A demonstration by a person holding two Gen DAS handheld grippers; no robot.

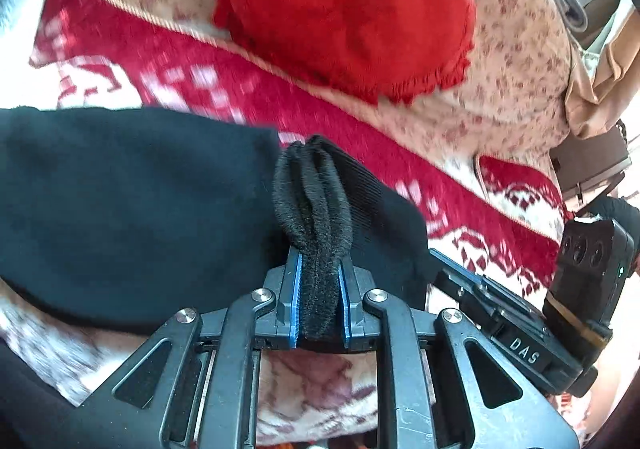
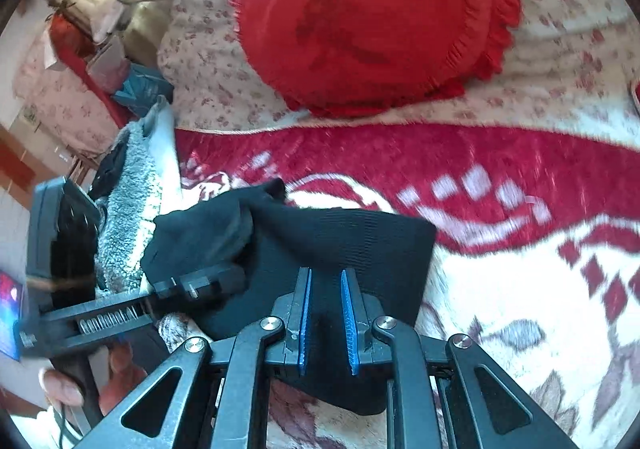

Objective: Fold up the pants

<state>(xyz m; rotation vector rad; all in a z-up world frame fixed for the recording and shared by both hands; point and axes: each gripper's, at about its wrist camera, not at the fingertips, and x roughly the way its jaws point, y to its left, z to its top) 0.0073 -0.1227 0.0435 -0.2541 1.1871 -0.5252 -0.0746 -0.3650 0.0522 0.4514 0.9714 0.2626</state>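
The black pants [image 1: 132, 201] lie on a red and white patterned blanket [image 1: 500, 249]. My left gripper [image 1: 319, 261] is shut on a bunched, fuzzy fold of the pants, which sticks out past the blue pads. In the right wrist view the pants [image 2: 360, 249] lie under and ahead of my right gripper [image 2: 326, 281]. Its blue pads stand apart with black fabric between and beneath them; I cannot tell if they touch it. The left gripper's body [image 2: 120, 309] shows at the left of that view, buried in the fabric.
A red frilled round cushion [image 1: 344, 9] lies on a floral cover [image 1: 500, 69] beyond the blanket; it also shows in the right wrist view [image 2: 372, 21]. A grey fluffy cloth [image 2: 124, 209] lies at the blanket's left edge. Furniture and beige fabric [image 1: 600, 81] stand far right.
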